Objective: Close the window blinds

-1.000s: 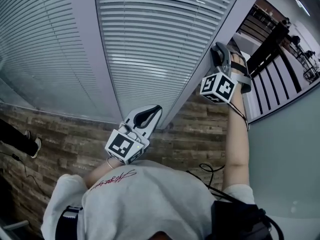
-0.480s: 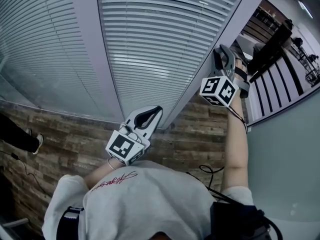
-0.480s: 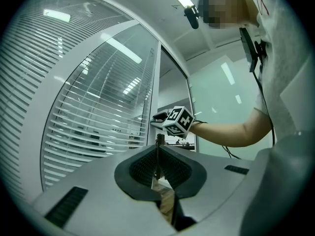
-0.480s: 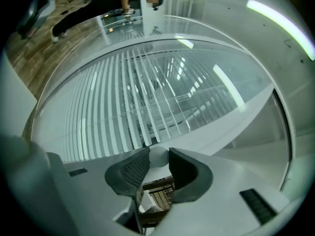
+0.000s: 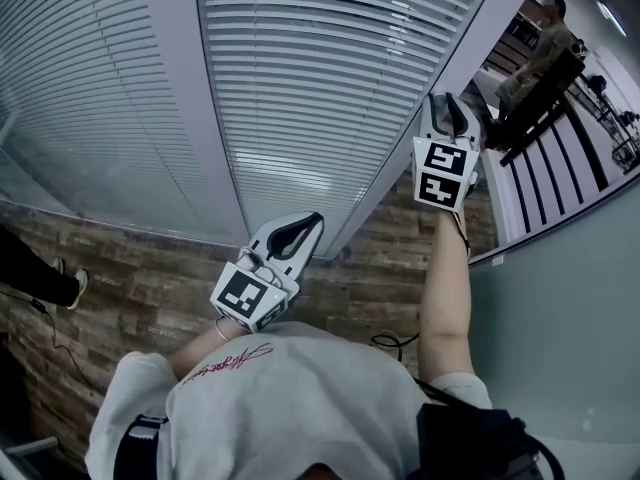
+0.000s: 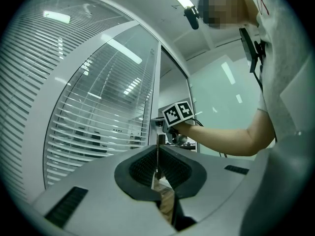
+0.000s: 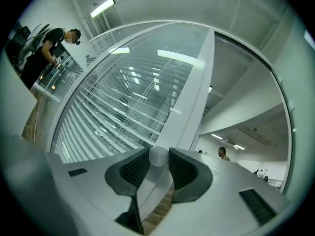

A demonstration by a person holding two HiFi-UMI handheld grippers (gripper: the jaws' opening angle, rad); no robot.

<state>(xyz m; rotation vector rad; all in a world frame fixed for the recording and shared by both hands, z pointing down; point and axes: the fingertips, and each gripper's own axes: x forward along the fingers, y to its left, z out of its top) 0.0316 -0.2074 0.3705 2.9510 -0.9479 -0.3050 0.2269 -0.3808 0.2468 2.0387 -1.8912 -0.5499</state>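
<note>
White slatted blinds (image 5: 310, 88) hang behind glass between pale frame posts. On the right post (image 5: 465, 48) sits a round silver knob (image 7: 158, 156). My right gripper (image 5: 447, 118) is raised against that post, and in the right gripper view its pads (image 7: 135, 168) press on the knob from both sides. My left gripper (image 5: 305, 223) is held low in front of the person's chest, at the foot of the post. Its jaws stand together with nothing between them. From the left gripper view I see the right gripper's marker cube (image 6: 177, 113) against the post.
A second blind panel (image 5: 90, 98) fills the left. Wood-plank floor (image 5: 150, 278) runs below the glass. Behind the glass a person (image 5: 535, 48) stands at the upper right, near dark furniture. A foot (image 5: 60, 283) shows at the left edge. A pale wall (image 5: 570, 328) is on the right.
My right gripper has turned about the knob, so its marker cube shows different faces, and the forearm has swung left. A person has come into view at the upper right. The left gripper is unmoved.
</note>
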